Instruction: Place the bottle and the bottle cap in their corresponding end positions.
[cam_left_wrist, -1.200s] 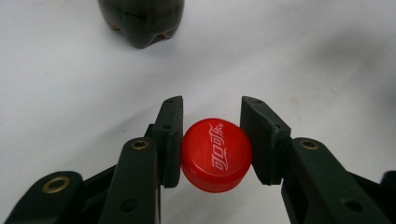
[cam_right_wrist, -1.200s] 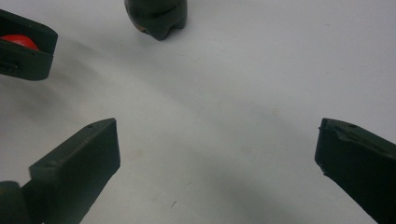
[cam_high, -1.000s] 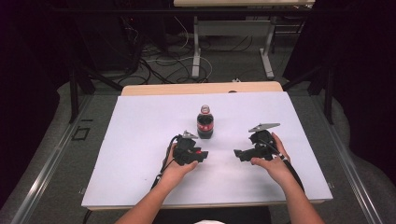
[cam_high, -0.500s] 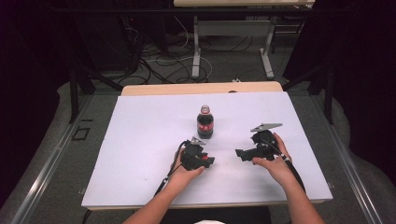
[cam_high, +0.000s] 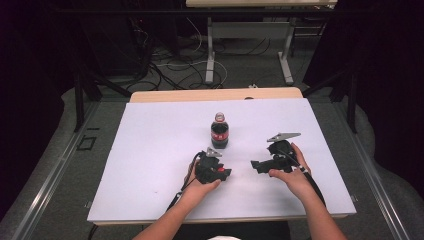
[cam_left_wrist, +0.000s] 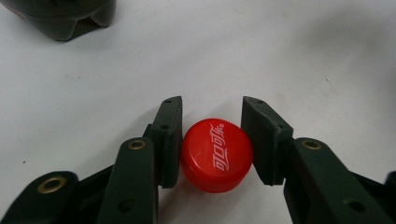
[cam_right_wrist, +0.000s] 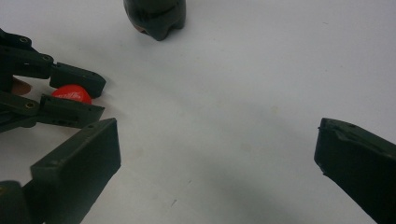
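Note:
A cola bottle (cam_high: 219, 131) stands uncapped near the middle of the white table top (cam_high: 150, 150); its base shows in the left gripper view (cam_left_wrist: 60, 18) and the right gripper view (cam_right_wrist: 156, 16). Its red cap (cam_left_wrist: 217, 154) lies flat on the table between the jaws of my left gripper (cam_left_wrist: 212, 116), in front of the bottle (cam_high: 225, 174). Those jaws have just been opening: the pads stand beside the cap's rim and have stopped squeezing it. My right gripper (cam_high: 255, 165) stands wide open to the right, low over the table, holding nothing (cam_right_wrist: 217, 140). It faces the left gripper (cam_right_wrist: 100, 98) and the cap (cam_right_wrist: 70, 93).
The white top rests on a wooden table (cam_high: 215, 94). Behind it are the legs of another table (cam_high: 210, 55) and cables on the floor (cam_high: 165, 65). Both forearms come in from the near edge.
My left gripper has shifted slightly to the right and toward the near edge, away from the bottle. The right gripper has stayed where it was.

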